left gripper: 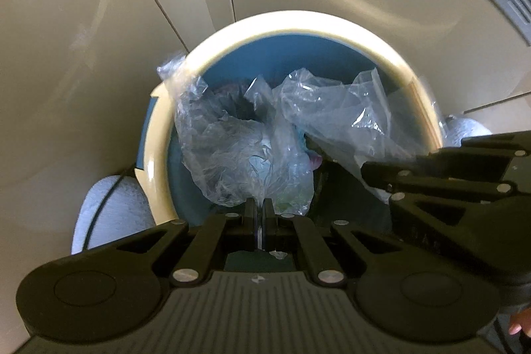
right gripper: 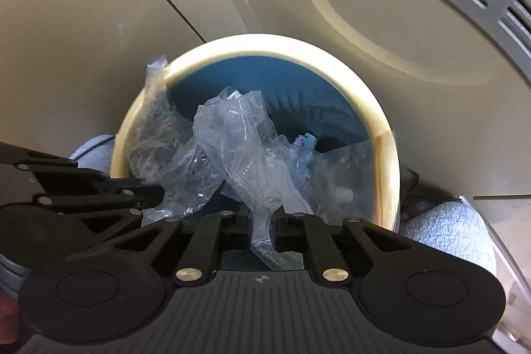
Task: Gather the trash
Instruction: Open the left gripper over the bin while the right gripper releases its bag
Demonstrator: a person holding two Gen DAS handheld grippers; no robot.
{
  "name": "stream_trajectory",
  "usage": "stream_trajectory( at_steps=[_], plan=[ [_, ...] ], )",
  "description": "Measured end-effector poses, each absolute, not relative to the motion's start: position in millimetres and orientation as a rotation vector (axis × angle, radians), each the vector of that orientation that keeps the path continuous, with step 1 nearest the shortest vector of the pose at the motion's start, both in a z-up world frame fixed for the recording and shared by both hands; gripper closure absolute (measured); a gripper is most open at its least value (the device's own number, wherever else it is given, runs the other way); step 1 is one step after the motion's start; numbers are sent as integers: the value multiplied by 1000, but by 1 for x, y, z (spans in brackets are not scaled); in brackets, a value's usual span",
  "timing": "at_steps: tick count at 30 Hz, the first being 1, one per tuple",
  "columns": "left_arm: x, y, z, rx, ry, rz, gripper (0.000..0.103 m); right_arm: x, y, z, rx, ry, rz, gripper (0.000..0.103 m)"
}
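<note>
Both grippers point down into a round blue waste bin (left gripper: pixel 265 55) with a cream rim, standing on pale floor tiles (left gripper: pixel 66 22). The left gripper (left gripper: pixel 261 214) is pressed together on a thin fold of the clear plastic bin liner (left gripper: pixel 239 155); the right gripper (right gripper: pixel 262 228) pinches another bunched part of it. Some trash lies down inside. The step in hand looks like gathering the liner's mouth; next, both pinches likely need to rise together, evenly, so the film doesn't tear or slip
</note>
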State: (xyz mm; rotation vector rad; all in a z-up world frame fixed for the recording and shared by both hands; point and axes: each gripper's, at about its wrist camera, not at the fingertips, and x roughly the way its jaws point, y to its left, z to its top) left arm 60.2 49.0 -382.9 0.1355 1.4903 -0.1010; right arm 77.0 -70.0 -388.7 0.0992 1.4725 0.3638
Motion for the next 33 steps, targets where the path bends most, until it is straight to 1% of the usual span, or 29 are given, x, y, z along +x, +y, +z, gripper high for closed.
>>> stream_trajectory(
  at_steps=[5,9,10,11,12,13,14,15,16,17,18,19,20,21,23,26,30,33],
  plan=[
    [67,49,-397,134,1537,-96,101,79,-66,-404,108,1514,359,89],
    [72,48,-404,130,1565,-89,101,81,-64,-405,91,1536,348,88],
    [73,46,-406,131,1564,-89,99,81,-63,-405,92,1539,350,87],
    [73,46,-406,136,1562,-90,88,81,-64,-407,94,1540,354,87],
    [74,45,-404,143,1559,-94,60,82,-64,-406,95,1538,358,87],
    [74,45,-401,159,1550,-88,48,82,-63,-404,90,1534,358,81],
    [74,45,-397,190,1531,-65,34,82,-63,-401,60,1526,337,76],
    [73,46,-393,212,1511,-58,27,82,-63,-397,38,1516,323,72],
    [73,48,-389,220,1498,-57,23,83,-64,-393,30,1505,315,61],
    [72,53,-385,213,1489,-54,17,83,-67,-389,29,1495,310,51],
    [71,58,-380,197,1481,-54,15,82,-70,-385,37,1483,310,45],
    [69,63,-376,180,1476,-56,14,82,-73,-380,52,1471,313,32],
    [67,68,-371,165,1474,-59,9,81,-76,-375,68,1461,319,23],
    [66,72,-365,148,1468,-63,5,80,-78,-372,80,1452,329,21],
    [61,80,-353,117,1445,-63,2,77,-82,-362,95,1432,347,19],
    [55,88,-333,80,1418,-51,2,71,-87,-349,85,1384,348,19],
    [40,94,-305,57,1371,-28,1,58,-94,-318,80,1316,358,17],
    [28,98,-290,39,1337,-19,0,43,-96,-293,69,1254,382,14]
  ],
)
